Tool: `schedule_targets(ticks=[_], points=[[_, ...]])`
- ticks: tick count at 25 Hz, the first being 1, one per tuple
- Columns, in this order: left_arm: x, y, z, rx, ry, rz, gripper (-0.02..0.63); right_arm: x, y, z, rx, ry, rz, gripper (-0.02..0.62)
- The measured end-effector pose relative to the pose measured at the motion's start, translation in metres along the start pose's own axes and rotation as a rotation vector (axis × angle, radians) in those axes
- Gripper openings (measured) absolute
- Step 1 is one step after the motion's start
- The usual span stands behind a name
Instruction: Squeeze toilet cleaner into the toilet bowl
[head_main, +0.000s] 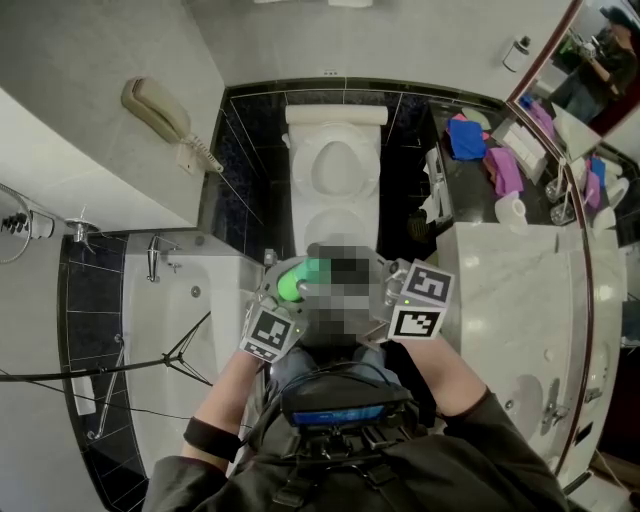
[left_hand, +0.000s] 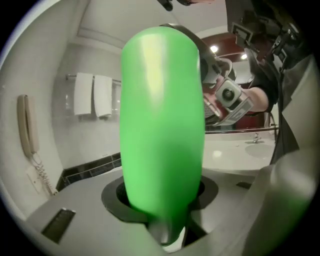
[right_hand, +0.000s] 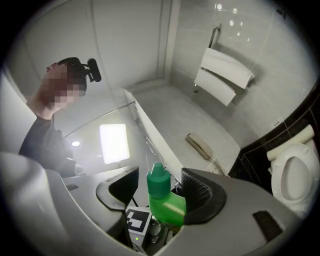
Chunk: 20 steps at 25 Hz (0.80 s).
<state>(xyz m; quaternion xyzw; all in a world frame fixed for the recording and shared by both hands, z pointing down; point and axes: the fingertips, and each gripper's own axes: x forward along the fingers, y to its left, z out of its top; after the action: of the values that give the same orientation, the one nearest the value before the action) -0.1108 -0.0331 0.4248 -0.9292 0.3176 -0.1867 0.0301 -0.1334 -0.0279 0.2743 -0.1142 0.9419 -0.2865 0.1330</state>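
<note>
A green toilet-cleaner bottle (head_main: 293, 280) is held level in front of me, above the white toilet (head_main: 337, 165). My left gripper (head_main: 285, 290) is shut on its body, which fills the left gripper view as a broad green bottle (left_hand: 162, 130) pinched between the jaws of the left gripper (left_hand: 165, 215). My right gripper (head_main: 392, 285) faces it from the right. In the right gripper view the bottle's darker green cap (right_hand: 158, 179) stands between the jaws of the right gripper (right_hand: 160, 187), which are open, with a clear gap on the cap's left. A mosaic patch hides the spot where the two grippers meet.
A bathtub (head_main: 160, 330) lies at the left, with a wall phone (head_main: 160, 110) above it. At the right is a marble vanity (head_main: 510, 290) with a sink (head_main: 520, 400), a toilet roll (head_main: 511, 208) and blue and purple cloths (head_main: 480, 150). Dark tiles surround the toilet.
</note>
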Motion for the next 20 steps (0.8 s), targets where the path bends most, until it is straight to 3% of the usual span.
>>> schedule_targets(ticks=[4, 8, 17, 20], points=[[-0.003, 0.031, -0.005, 0.038, 0.017, 0.212, 0.192, -0.004, -0.019, -0.002, 0.118, -0.048, -0.149, 0.29], [-0.007, 0.052, -0.021, 0.061, 0.054, 0.357, 0.192, -0.008, -0.025, -0.006, 0.198, -0.064, -0.213, 0.287], [-0.013, 0.061, -0.022, 0.127, 0.102, 0.453, 0.193, -0.002, -0.028, -0.01, 0.283, -0.074, -0.215, 0.282], [-0.012, 0.061, -0.03, 0.151, 0.118, 0.457, 0.193, 0.0, -0.029, -0.012, 0.258, -0.061, -0.224, 0.219]])
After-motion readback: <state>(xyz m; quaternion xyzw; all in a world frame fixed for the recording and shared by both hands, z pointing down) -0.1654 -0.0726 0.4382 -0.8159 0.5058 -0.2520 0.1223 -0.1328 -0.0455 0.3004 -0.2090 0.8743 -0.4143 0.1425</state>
